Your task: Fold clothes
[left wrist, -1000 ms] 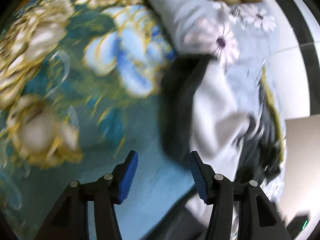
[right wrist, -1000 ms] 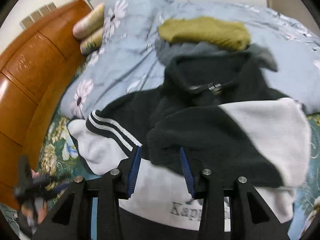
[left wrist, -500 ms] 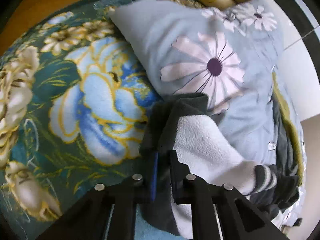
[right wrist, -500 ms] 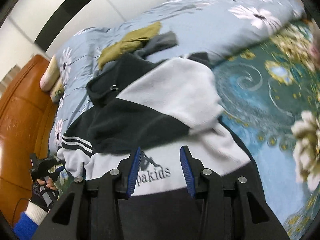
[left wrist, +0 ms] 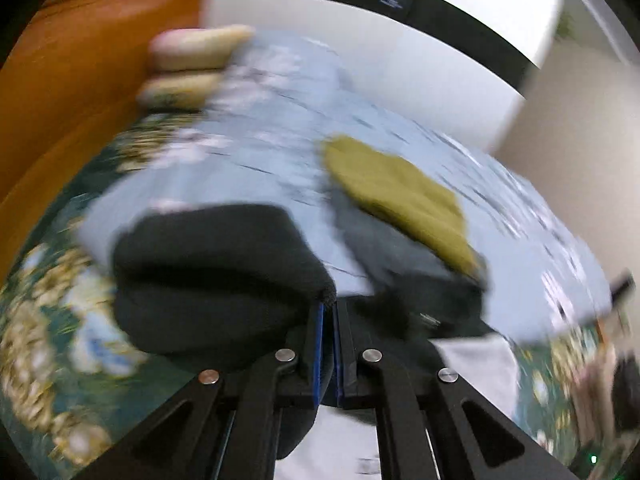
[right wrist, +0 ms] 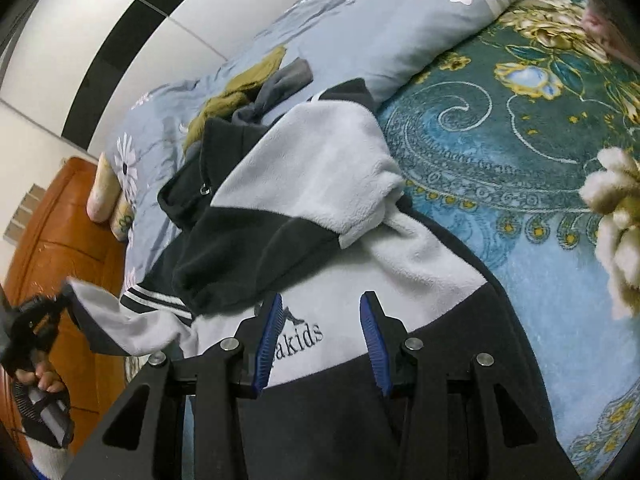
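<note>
left gripper (left wrist: 328,312): we've clamped the sleeve cuff (left wrist: 216,264), now lifted off the bedspread (right wrist: 520,152)
right gripper (right wrist: 318,340): jaws apart, empty, over the fleece jacket (right wrist: 320,184)
next: fold sleeve across the body

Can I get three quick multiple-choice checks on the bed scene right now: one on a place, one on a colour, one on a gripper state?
1. Where does the olive-green garment lie?
A. On the light blue flowered quilt, beyond the fleece jacket
B. On the teal flowered blanket
C. Between the right gripper's fingers

2. What colours is the fleece jacket?
A. Red and yellow
B. Black and white
C. All olive green

3. What is the left gripper doing?
A. Open over bare blanket
B. Shut on the jacket's black cuff
C. Shut on a pillow

Answers:
1 A: the right wrist view shows it on the quilt past the collar.
2 B: black and white panels show in the right wrist view.
3 B: the blue pads pinch black fabric in the left wrist view.
</note>
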Action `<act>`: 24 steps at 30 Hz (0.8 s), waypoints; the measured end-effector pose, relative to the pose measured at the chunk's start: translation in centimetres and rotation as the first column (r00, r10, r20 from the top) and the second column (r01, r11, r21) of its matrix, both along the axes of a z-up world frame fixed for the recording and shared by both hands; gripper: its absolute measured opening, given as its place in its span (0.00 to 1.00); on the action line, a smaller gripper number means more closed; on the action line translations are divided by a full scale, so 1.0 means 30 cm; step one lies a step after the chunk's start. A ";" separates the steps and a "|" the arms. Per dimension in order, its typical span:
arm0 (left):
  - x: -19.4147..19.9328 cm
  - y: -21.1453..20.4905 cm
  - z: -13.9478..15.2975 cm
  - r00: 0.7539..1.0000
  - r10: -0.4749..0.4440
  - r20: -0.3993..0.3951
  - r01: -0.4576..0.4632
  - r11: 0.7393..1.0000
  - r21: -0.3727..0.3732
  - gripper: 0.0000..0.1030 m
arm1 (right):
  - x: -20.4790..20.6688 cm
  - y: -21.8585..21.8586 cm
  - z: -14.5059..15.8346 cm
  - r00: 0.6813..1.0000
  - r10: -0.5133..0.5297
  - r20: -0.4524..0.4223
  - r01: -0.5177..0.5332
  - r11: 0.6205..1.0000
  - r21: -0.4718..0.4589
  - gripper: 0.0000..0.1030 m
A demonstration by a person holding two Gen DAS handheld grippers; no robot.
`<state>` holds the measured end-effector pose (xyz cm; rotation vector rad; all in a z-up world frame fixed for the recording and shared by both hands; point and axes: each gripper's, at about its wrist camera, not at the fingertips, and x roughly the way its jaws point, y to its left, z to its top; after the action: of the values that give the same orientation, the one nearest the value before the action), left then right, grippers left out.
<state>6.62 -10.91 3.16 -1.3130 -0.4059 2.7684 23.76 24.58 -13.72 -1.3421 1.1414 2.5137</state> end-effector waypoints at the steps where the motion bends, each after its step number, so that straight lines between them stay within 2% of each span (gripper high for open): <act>1: -0.027 0.077 -0.038 0.999 -0.039 0.029 0.039 0.999 -0.002 0.05 | 0.003 0.006 -0.004 1.000 -0.005 0.005 0.005 1.000 0.000 0.40; 4: -0.079 0.263 -0.187 0.978 -0.120 0.173 0.114 0.992 0.047 0.06 | 0.014 0.023 -0.016 0.999 -0.026 0.024 0.026 1.000 0.006 0.40; 6: -0.099 0.369 -0.279 0.951 -0.165 0.263 0.149 0.986 0.079 0.09 | 0.023 0.039 -0.018 0.998 -0.052 0.027 0.052 0.999 0.007 0.41; 8: -0.081 0.432 -0.328 0.925 -0.201 0.322 0.181 0.979 0.093 0.10 | 0.028 0.056 -0.021 0.997 -0.075 0.027 0.075 0.997 -0.003 0.40; 10: -0.043 0.451 -0.333 0.903 -0.266 0.339 0.235 0.963 0.130 0.27 | 0.031 0.064 -0.027 0.996 -0.085 0.035 0.086 0.996 -0.008 0.41; 11: -0.016 0.447 -0.316 0.897 -0.300 0.326 0.266 0.953 0.146 0.30 | 0.031 0.065 -0.028 0.996 -0.086 0.039 0.086 0.996 -0.009 0.41; 13: 0.041 0.397 -0.249 0.908 -0.333 0.253 0.304 0.941 0.146 0.43 | 0.029 0.065 -0.028 0.996 -0.083 0.041 0.084 0.996 -0.009 0.41; 14: 0.067 0.355 -0.213 0.922 -0.325 0.211 0.305 0.944 0.124 0.48 | 0.028 0.063 -0.027 0.996 -0.081 0.041 0.082 0.997 -0.008 0.41; 15: 0.081 0.300 -0.187 0.941 -0.290 0.175 0.279 0.957 0.084 0.56 | 0.026 0.060 -0.029 0.996 -0.079 0.043 0.079 0.997 -0.008 0.41; 17: 0.084 0.188 -0.159 0.974 -0.197 0.115 0.198 0.980 0.000 0.59 | 0.020 0.055 -0.035 0.996 -0.073 0.049 0.073 0.997 -0.008 0.41; 18: 0.075 0.139 -0.159 0.982 -0.157 0.105 0.158 0.987 -0.001 0.60 | 0.017 0.052 -0.038 0.996 -0.070 0.052 0.070 0.997 -0.008 0.41; 21: 0.018 0.022 -0.201 0.988 -0.062 0.141 0.045 0.992 0.122 0.60 | 0.004 0.039 -0.044 0.997 -0.057 0.057 0.057 0.998 0.001 0.41; 22: -0.003 -0.003 -0.217 0.988 -0.043 0.150 0.014 0.982 0.191 0.60 | 0.000 0.034 -0.044 0.997 -0.053 0.057 0.052 0.999 0.007 0.40; 24: -0.050 -0.007 -0.251 0.986 -0.020 0.165 -0.023 0.968 0.251 0.60 | -0.007 0.025 -0.045 0.997 -0.043 0.060 0.042 0.999 0.020 0.40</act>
<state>5.13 -11.12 -4.36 -1.4799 -0.7417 2.5098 23.56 25.33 -15.09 -1.3645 1.1196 2.4308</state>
